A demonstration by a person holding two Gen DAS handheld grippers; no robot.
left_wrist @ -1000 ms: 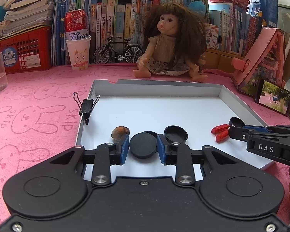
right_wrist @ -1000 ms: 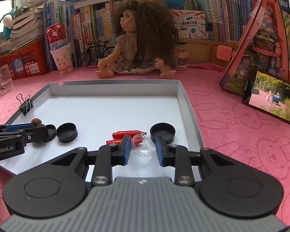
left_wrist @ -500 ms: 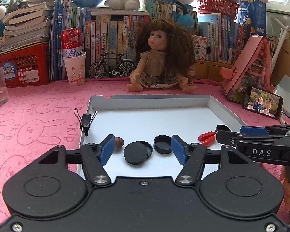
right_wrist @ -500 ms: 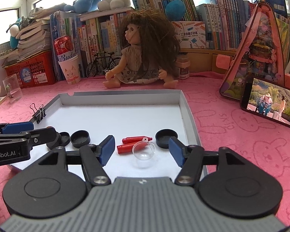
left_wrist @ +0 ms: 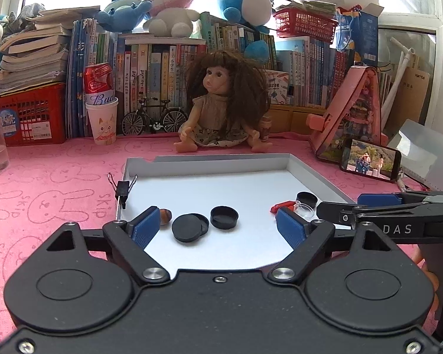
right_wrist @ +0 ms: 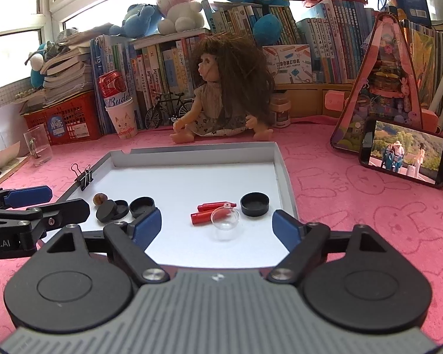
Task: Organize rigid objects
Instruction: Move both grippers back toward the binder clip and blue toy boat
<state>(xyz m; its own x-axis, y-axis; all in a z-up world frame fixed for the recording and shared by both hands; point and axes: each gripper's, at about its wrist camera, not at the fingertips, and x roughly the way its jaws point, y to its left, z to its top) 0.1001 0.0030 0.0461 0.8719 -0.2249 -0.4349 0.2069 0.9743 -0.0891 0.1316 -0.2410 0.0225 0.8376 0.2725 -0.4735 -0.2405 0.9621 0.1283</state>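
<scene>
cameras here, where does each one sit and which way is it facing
Left wrist: sits on the left gripper, low over the near edge of the white tray, facing the doll; its open blue fingers show, and the right gripper enters at right.
Right wrist: sits on the right gripper, same heading from further right; open fingers show, left gripper at left.
Shared: tray, doll, clear dome.

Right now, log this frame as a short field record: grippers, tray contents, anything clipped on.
left gripper: open, empty, above tray's near edge
right gripper: open, empty, above tray's near edge
tray: white, shallow, on pink cloth
black caps: leaning pair, one beside it, one far right
brown bead: left of the caps
red pieces: two, side by side
clear dome: in front of the red pieces
binder clip: on tray's left wall
</scene>
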